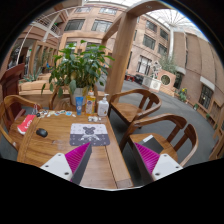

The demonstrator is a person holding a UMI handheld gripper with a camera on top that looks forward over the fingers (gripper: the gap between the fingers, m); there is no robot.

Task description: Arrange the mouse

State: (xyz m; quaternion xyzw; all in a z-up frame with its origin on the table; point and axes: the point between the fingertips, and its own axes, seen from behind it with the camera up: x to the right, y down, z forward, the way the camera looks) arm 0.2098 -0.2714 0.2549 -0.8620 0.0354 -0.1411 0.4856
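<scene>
A small black mouse (41, 132) lies on the wooden table (52, 150), to the left of a grey patterned mouse mat (90, 133). The mat sits just beyond my fingers, with nothing on it that I can make out. My gripper (112, 159) hovers over the near part of the table, open, with only bare wood between the magenta pads (76, 156). The mouse is ahead and to the left of the left finger, well apart from it.
A red object (26, 124) lies at the table's left edge. Bottles (79, 102) and a potted plant (82, 66) stand at the far end. Wooden chairs (160, 128) flank the table on the right, another chair (12, 108) on the left.
</scene>
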